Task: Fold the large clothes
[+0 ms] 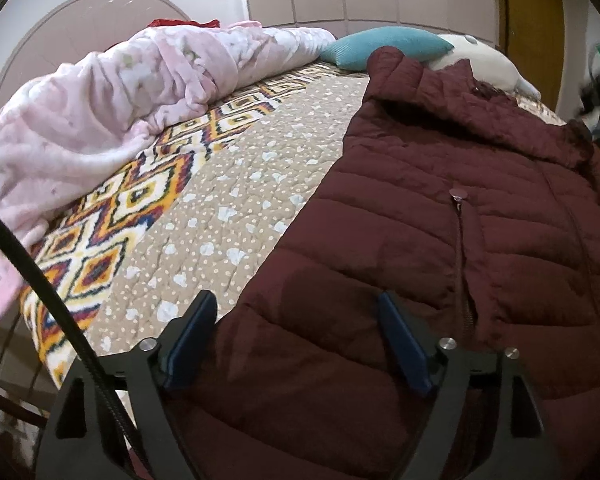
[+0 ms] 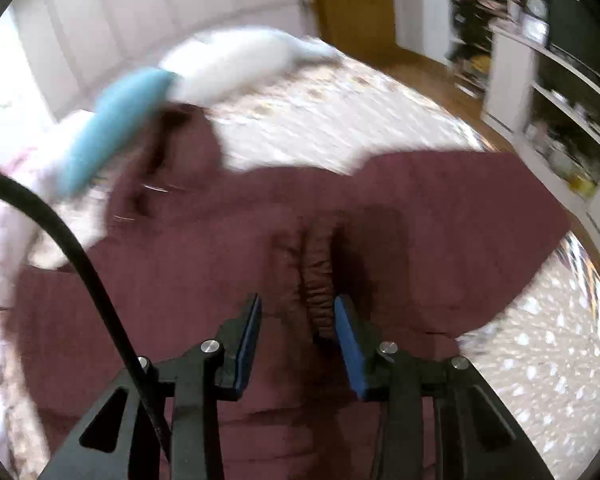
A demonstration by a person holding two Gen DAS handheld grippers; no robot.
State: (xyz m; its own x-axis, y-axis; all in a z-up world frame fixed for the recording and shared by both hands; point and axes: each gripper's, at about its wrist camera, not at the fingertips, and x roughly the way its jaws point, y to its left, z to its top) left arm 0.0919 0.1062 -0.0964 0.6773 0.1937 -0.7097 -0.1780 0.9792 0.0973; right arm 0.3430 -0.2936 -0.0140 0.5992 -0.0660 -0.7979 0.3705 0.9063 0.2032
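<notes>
A maroon quilted puffer jacket (image 1: 440, 208) lies spread on the bed with its hood toward the pillows and a zip pocket showing. My left gripper (image 1: 296, 304) is open and empty, hovering over the jacket's lower left edge. In the right wrist view the jacket (image 2: 220, 248) fills the middle, blurred by motion. My right gripper (image 2: 298, 308) is open just above it, with a gathered elastic cuff or fold (image 2: 318, 276) standing between and just ahead of the fingertips. The jaws are not closed on it.
The bed has a beige dotted quilt (image 1: 228, 184) with a bright diamond-patterned border. A pink blanket (image 1: 100, 112) is heaped on the left. A teal pillow (image 1: 380, 48) and a white plush (image 1: 480, 60) lie at the head. A white shelf unit (image 2: 560, 120) stands right of the bed.
</notes>
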